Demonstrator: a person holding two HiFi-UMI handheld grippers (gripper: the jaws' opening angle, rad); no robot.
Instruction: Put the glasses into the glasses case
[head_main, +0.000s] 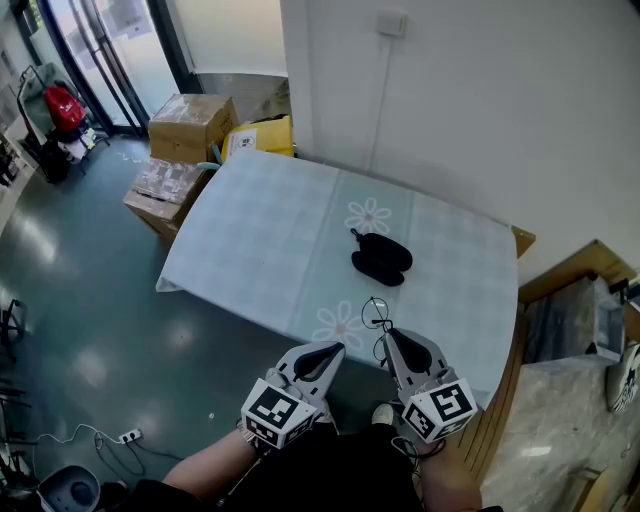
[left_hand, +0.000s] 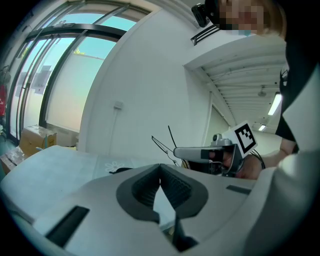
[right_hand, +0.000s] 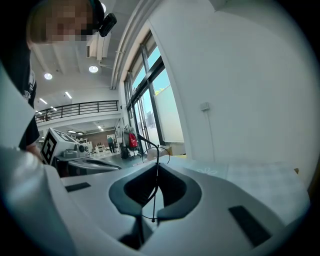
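Observation:
A black glasses case (head_main: 381, 258) lies on the pale checked tablecloth (head_main: 260, 240), right of the middle; it also shows as a dark sliver, the case (left_hand: 120, 170). My right gripper (head_main: 388, 333) hovers at the table's near edge, shut on thin wire-framed glasses (head_main: 377, 314). In the right gripper view the glasses (right_hand: 152, 150) stick up from my right gripper (right_hand: 156, 166), a thin wire pinched between the jaws. My left gripper (head_main: 338, 347) is just left of it, shut and holding nothing. The left gripper (left_hand: 160, 166) view shows the right gripper (left_hand: 200, 152) holding the glasses (left_hand: 164, 145).
Cardboard boxes (head_main: 190, 125) and a yellow package (head_main: 258, 136) stand on the floor past the table's far left corner. A white wall (head_main: 470, 110) runs behind the table. A wooden crate (head_main: 585, 275) is at the right. A power strip (head_main: 130, 436) lies on the floor at the left.

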